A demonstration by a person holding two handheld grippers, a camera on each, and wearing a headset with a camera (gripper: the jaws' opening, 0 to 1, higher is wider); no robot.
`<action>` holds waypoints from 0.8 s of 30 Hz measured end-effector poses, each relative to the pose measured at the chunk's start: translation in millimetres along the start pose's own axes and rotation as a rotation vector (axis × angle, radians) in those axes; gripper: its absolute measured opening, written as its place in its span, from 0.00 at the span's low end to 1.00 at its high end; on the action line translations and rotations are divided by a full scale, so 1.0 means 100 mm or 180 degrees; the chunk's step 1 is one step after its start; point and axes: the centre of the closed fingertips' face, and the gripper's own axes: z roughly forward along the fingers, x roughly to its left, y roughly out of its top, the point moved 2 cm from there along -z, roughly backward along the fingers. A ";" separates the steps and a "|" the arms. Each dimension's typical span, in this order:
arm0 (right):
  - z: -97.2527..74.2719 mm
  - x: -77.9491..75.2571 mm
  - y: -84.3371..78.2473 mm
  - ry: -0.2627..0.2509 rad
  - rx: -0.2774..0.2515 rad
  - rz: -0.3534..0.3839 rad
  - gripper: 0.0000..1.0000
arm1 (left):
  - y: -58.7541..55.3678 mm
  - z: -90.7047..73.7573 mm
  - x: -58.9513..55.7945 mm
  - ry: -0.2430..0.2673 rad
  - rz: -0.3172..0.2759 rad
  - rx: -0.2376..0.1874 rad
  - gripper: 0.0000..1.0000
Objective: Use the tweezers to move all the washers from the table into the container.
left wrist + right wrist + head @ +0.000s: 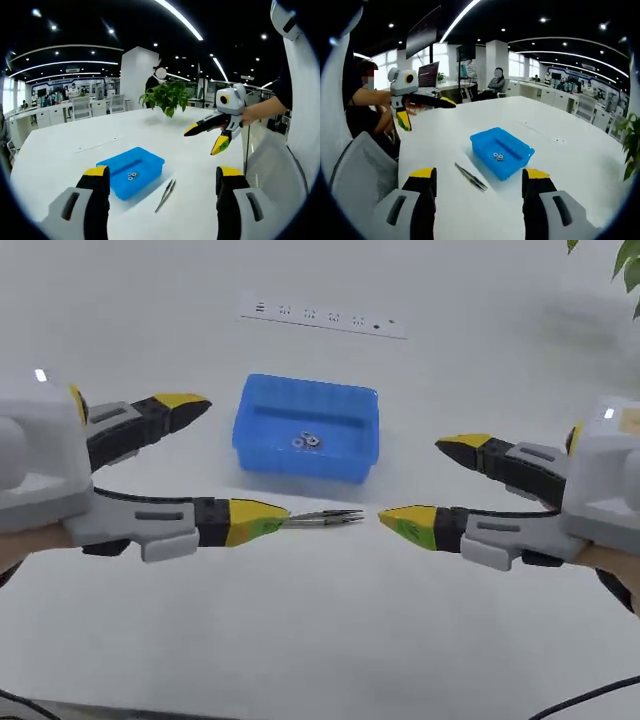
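Open-plan office with ceiling strip lights, desks and seated people in the background; the work surface is a white table (320, 640). Left gripper (248, 458): held above the table, jaws spread wide, nothing between them. Right gripper (408, 480): also above the table, jaws wide, empty. The two face each other across the table, tips apart, with the lower jaw tips pointing toward one another in the head view. Tweezers (330, 517) lie flat on the table between those two lower tips. In the head view the left gripper's lower tip overlaps one end of them, but the left gripper view shows them lying free on the surface ahead of the jaws, gripped by neither. Just past the tweezers, on the side away from the person, sits the blue container (305, 390): rectangular, open-topped, upright. Washers (306, 441): a small cluster of metal rings on the container floor near its middle; the count looks like three but is not certain. Beyond the container, well apart, a white power strip (322, 318) lies on the table. A green plant (167, 97) stands at the far table edge in the left gripper view.
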 end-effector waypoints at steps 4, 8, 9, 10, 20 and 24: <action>-0.13 0.06 -0.08 -0.0001 0.0223 -0.0463 0.82 | 0.03 -0.09 -0.11 -0.0103 0.0078 0.0042 1.00; -0.20 0.13 0.03 0.0007 -0.0008 -0.0277 0.94 | -0.08 -0.15 -0.14 -0.0095 0.0220 0.0251 1.00; -0.22 0.14 0.05 -0.0006 -0.0037 -0.0262 1.00 | -0.08 -0.16 -0.14 -0.0093 0.0227 0.0261 1.00; -0.24 0.16 0.06 -0.0005 -0.0040 -0.0240 0.99 | -0.08 -0.17 -0.15 -0.0084 0.0229 0.0262 1.00; -0.35 0.17 0.15 -0.0102 -0.0108 -0.0182 1.00 | 0.03 -0.26 -0.19 -0.0088 0.0218 0.0171 1.00; -0.39 0.16 0.17 -0.0132 -0.0135 -0.0185 1.00 | 0.06 -0.27 -0.19 -0.0072 0.0218 0.0130 1.00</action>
